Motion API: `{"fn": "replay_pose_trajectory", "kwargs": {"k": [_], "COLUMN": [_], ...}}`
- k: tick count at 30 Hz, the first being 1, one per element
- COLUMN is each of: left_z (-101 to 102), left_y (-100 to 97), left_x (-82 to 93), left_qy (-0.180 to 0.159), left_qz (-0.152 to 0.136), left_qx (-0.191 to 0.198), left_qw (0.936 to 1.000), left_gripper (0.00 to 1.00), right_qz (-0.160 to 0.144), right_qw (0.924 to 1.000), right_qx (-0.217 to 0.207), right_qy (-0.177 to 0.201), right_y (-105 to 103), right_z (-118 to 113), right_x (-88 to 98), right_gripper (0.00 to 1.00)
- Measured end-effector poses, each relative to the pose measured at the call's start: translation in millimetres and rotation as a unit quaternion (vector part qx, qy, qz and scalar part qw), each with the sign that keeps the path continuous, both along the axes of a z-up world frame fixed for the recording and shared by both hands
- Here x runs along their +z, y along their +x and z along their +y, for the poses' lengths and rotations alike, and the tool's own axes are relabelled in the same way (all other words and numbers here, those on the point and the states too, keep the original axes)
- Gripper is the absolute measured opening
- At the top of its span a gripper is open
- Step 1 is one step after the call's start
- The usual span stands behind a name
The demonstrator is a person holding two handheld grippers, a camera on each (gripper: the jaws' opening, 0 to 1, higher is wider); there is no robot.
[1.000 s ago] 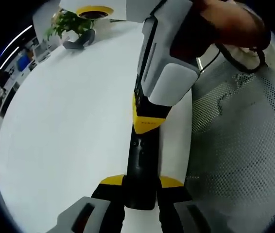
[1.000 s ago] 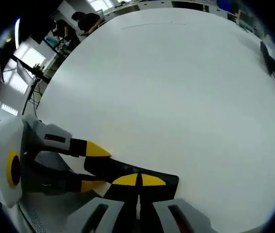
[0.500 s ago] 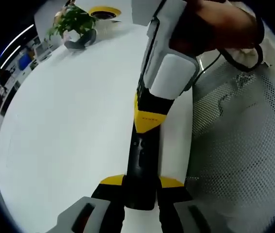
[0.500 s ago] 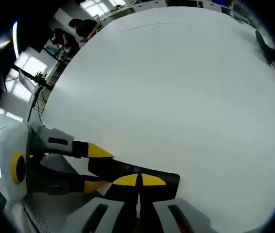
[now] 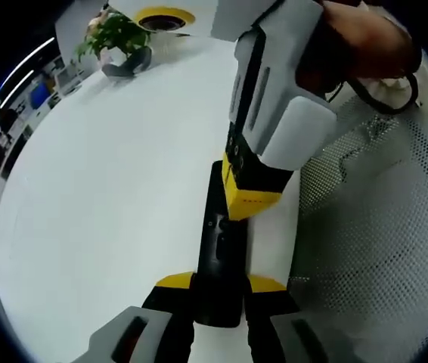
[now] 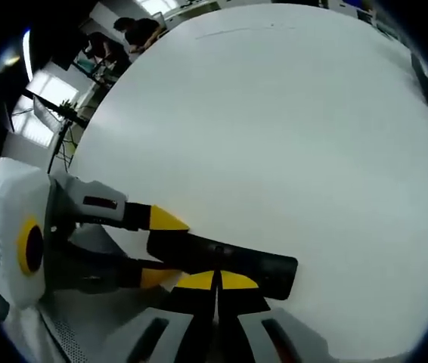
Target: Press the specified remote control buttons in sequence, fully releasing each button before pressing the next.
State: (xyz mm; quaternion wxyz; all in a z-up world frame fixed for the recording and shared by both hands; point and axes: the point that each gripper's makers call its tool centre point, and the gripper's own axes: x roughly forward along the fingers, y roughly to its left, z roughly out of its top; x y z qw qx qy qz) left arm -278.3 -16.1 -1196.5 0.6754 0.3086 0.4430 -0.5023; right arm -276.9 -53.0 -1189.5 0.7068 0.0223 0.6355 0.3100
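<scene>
1. Left gripper view: the left gripper (image 5: 218,291), its yellow-tipped black jaws closed against the two long sides of a slim black plastic remote control (image 5: 220,253), grips the remote's near end at the edge of the round white table (image 5: 108,197), beside a grey mesh chair back (image 5: 373,249).
2. The remote control runs lengthwise away from the camera, lying close over the table's edge strip; whether it touches the tabletop cannot be told.
3. The right gripper (image 5: 250,203), a white-and-grey body ending in yellow-tipped jaws, comes down from the top of the left gripper view, held in a person's hand (image 5: 358,41), and its tips sit on the upper face of the remote, about midway along it.
4. Right gripper view: the right gripper's (image 6: 215,281) two yellow-tipped jaws are pressed together with no gap between them and hold nothing; their joined tips rest against the black remote control (image 6: 221,261), which lies crosswise just in front of them.
5. The left gripper (image 6: 161,249) enters the right gripper view from the left, its two jaws straddling the remote's end.
6. At the far edge of the table, a green leafy plant in a dark grey pot (image 5: 116,41) stands next to a yellow-rimmed round dish (image 5: 165,17).
</scene>
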Motion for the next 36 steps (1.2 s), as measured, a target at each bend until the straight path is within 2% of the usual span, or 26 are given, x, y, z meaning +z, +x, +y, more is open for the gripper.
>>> {"fn": "replay_pose_trajectory", "kwargs": {"k": [10, 13, 17, 20, 30, 36], "left_z": [0, 0, 0, 0, 0, 0], "left_y": [0.5, 0.9, 0.5, 0.1, -0.3, -0.9], "left_x": [0.0, -0.2, -0.3, -0.3, -0.4, -0.5], "left_qy": [-0.007, -0.007, -0.005, -0.005, -0.003, -0.002], "left_qz": [-0.002, -0.001, -0.001, -0.001, -0.002, -0.002], "left_qx": [-0.002, -0.001, -0.001, -0.001, -0.003, -0.007], "left_qw": [1.0, 1.0, 1.0, 1.0, 1.0, 1.0], "left_gripper": [0.24, 0.24, 0.24, 0.24, 0.24, 0.24], "right_qz": [-0.01, -0.004, -0.018, -0.011, -0.019, -0.022], "right_qw": [0.9998, 0.9997, 0.9996, 0.9996, 0.9996, 0.999], "right_qx": [-0.016, -0.023, -0.02, -0.026, -0.014, 0.007], "right_qy": [0.002, 0.003, -0.005, -0.005, -0.016, -0.039], "right_y": [6, 8, 12, 12, 12, 12], "right_z": [-5, -6, -8, -8, -6, -5], "right_x": [0.2, 0.7, 1.1, 1.0, 0.5, -1.1], "right_gripper": [0.0, 0.0, 0.0, 0.0, 0.0, 0.0]}}
